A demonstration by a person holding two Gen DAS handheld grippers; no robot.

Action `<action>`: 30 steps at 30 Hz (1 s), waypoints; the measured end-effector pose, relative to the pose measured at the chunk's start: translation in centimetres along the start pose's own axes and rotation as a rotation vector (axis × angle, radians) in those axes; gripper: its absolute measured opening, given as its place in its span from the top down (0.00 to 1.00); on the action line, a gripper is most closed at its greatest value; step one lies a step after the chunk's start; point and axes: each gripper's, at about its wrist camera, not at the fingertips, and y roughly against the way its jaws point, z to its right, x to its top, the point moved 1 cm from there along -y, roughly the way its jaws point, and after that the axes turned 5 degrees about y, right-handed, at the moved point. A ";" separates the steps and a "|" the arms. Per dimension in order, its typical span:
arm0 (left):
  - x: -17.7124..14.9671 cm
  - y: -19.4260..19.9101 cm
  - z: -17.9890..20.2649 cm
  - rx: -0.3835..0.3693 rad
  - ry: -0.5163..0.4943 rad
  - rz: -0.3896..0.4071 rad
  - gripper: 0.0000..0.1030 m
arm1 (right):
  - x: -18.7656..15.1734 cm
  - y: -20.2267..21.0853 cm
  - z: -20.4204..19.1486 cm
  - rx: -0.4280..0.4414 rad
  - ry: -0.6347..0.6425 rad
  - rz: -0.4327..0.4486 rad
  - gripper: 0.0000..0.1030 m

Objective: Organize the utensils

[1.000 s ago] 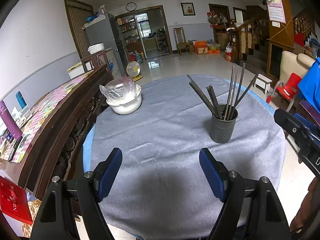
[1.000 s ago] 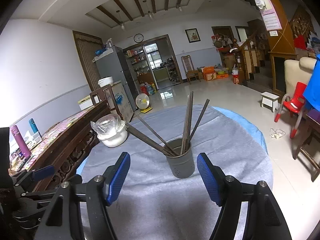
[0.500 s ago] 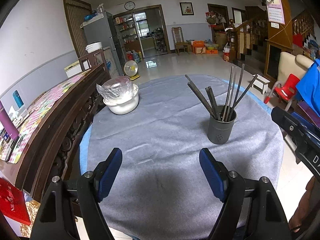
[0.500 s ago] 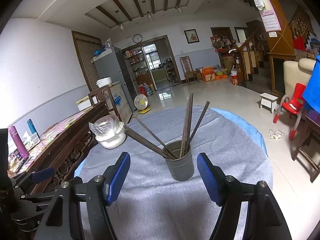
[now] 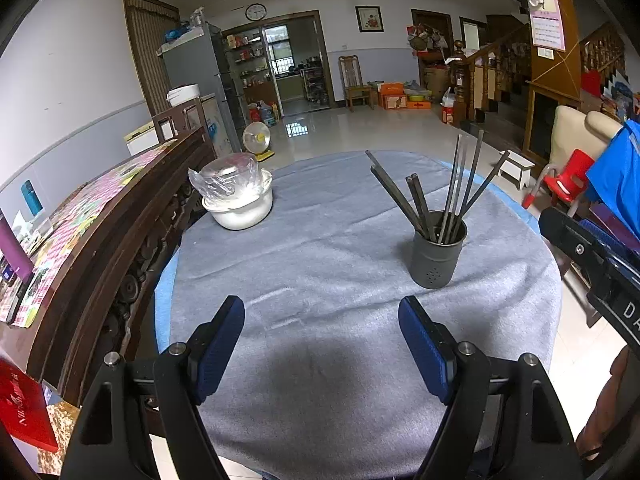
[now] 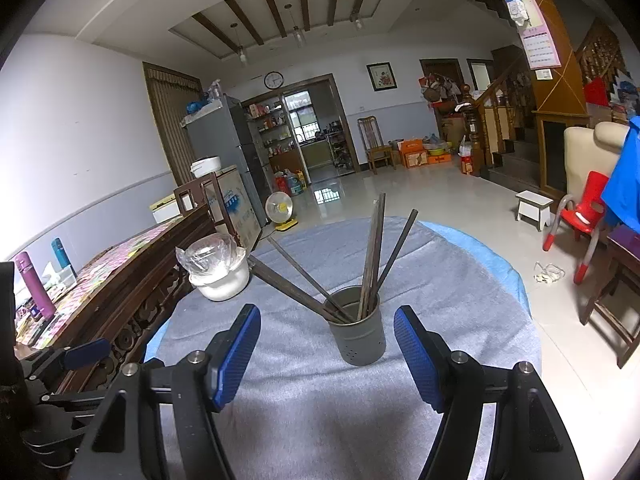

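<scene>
- Grey cloth point(image 5: 320, 264) covers the round table, with a dark metal holder point(image 5: 438, 254) standing upright on it, chopsticks point(image 5: 460, 184) fanned out inside
- Left gripper point(image 5: 322, 336) hovers with jaws apart, empty
- Right gripper point(image 6: 326, 344) faces the holder, jaws apart, empty
- White pot point(image 5: 240, 208), plastic-covered, sits well apart from the holder

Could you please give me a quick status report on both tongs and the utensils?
Left tongs and right tongs open, empty. Dark chopsticks standing in grey metal holder. White plastic-covered pot aside, nothing blocking.
</scene>
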 end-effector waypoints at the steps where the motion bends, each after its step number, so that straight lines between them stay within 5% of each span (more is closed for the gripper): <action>1: 0.0 0.0 0.0 -0.001 0.001 0.001 0.22 | 0.1 0.0 0.0 -0.001 -0.001 0.001 0.29; 30: 0.1 -0.4 -0.4 -0.005 0.011 -0.002 0.22 | 0.0 -0.6 0.2 -0.012 0.002 -0.009 0.29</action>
